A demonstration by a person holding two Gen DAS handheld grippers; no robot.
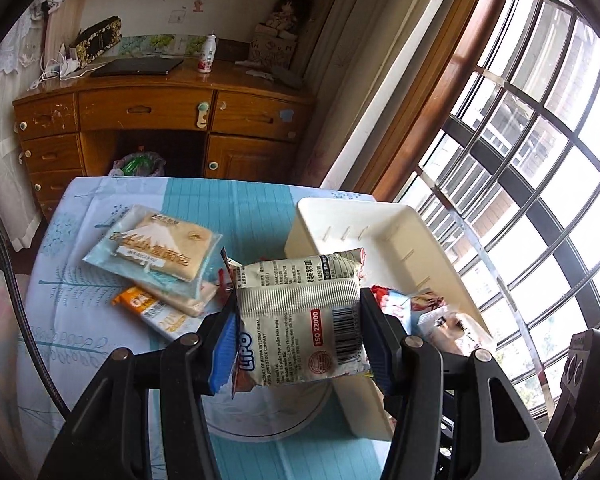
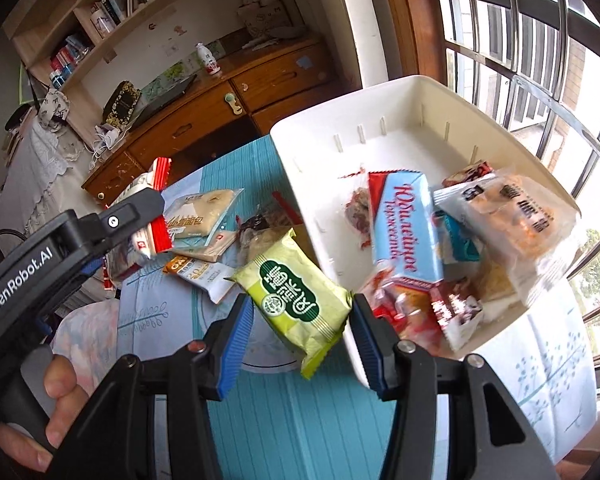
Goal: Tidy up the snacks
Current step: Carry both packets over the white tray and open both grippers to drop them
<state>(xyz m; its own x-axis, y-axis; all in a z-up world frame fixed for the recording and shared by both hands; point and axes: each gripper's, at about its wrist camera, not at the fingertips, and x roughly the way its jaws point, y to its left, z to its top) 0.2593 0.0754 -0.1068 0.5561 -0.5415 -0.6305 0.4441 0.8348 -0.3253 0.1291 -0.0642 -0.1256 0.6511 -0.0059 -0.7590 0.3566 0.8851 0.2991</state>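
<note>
Left tongs [image 1: 298, 328] clamp Lipo packet [image 1: 300, 320] — right tongs [image 2: 298, 334] clamp green packet [image 2: 296, 300].

Wooden desk [image 1: 160, 108] against wall; barred window [image 1: 540, 160] bright; shelves [image 2: 100, 12] above.

A table under a blue patterned cloth [image 1: 228, 200] bears a white bin [image 1: 384, 216] and loose snack packets [image 1: 156, 248].

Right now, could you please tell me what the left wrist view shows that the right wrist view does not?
Only the left wrist view shows the printed back of the silver Lipo snack packet gripped in the left tool. Only the right shows the yellow-green pastry packet in the right tool. Both share the white plastic bin and the pale bread packet.
</note>
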